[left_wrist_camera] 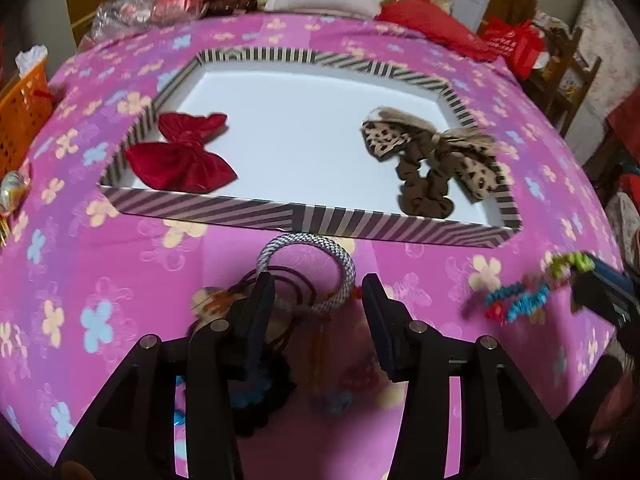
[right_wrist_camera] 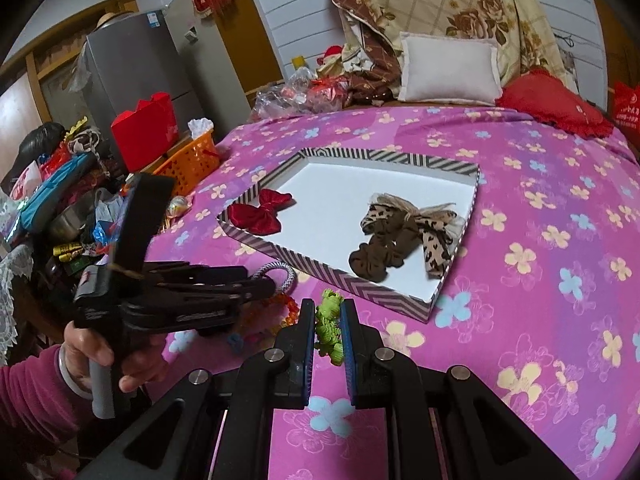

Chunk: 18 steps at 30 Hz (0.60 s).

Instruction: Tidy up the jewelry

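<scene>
A striped box lid [left_wrist_camera: 304,218] [right_wrist_camera: 340,280] with a white floor lies on the pink flowered bedspread. In it are a red velvet bow [left_wrist_camera: 180,158] [right_wrist_camera: 260,212] at left and a leopard-print bow scrunchie [left_wrist_camera: 436,164] [right_wrist_camera: 400,236] at right. My left gripper [left_wrist_camera: 316,292] is open above a pile of hair ties, with a grey-white braided ring [left_wrist_camera: 344,264] [right_wrist_camera: 286,276] between its fingers. My right gripper [right_wrist_camera: 329,312] is shut on a green scrunchie [right_wrist_camera: 330,328], held above the bedspread near the lid's front corner; it shows blurred in the left wrist view [left_wrist_camera: 568,262] with colourful ties hanging.
An orange basket [right_wrist_camera: 192,160] [left_wrist_camera: 20,108], a red bag [right_wrist_camera: 146,132] and clutter stand left of the bed. A white pillow [right_wrist_camera: 450,68] and red cushion [right_wrist_camera: 552,104] lie at the head. Orange beads [right_wrist_camera: 280,308] lie beside the left gripper.
</scene>
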Motion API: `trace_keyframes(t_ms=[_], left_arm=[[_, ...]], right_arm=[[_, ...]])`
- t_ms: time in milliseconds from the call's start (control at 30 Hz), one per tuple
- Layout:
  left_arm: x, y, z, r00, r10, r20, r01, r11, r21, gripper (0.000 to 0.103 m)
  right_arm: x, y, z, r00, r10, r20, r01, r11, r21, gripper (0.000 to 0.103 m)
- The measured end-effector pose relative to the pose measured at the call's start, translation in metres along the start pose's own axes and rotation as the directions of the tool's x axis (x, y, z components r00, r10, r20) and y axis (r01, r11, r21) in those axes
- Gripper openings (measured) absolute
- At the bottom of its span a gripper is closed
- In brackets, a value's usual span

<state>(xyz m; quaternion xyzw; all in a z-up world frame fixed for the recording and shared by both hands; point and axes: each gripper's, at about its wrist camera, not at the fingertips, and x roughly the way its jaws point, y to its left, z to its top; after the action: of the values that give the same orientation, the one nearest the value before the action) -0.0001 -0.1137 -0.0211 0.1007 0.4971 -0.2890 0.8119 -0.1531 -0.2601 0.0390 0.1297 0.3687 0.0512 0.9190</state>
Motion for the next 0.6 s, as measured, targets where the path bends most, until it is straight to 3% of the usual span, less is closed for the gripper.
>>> trace_keyframes(t_ms=[133, 300, 333, 367, 600], left_arm=[[0.016, -0.009, 0.007, 0.999, 0.034, -0.027, -0.034, 0.999, -0.004, 0.038], [0.024, -0.019, 0.011, 0.997, 0.067, -0.032, -0.067, 0.998, 0.018, 0.038], [0.024, -0.020, 0.011, 0.997, 0.075, -0.035, -0.074, 0.997, 0.022, 0.032], [0.025, -0.021, 0.012, 0.996, 0.077, -0.045, -0.075, 0.997, 0.030, 0.011], [0.010, -0.002, 0.003, 0.999, -0.041, -0.023, 0.040, 0.999, -0.018, 0.006]], right_arm=[[0.001, -0.004, -0.002, 1.000, 0.004, -0.007, -0.004, 1.000, 0.008, 0.012], [0.002, -0.008, -0.004, 1.000, 0.008, -0.009, -0.008, 1.000, 0.020, 0.012], [0.002, -0.009, -0.004, 1.000, 0.009, -0.009, -0.009, 1.000, 0.021, 0.012], [0.002, -0.009, -0.004, 1.000, 0.009, -0.008, -0.009, 1.000, 0.021, 0.012], [-0.002, -0.002, -0.003, 1.000, 0.016, 0.005, -0.016, 1.000, 0.007, 0.012]])
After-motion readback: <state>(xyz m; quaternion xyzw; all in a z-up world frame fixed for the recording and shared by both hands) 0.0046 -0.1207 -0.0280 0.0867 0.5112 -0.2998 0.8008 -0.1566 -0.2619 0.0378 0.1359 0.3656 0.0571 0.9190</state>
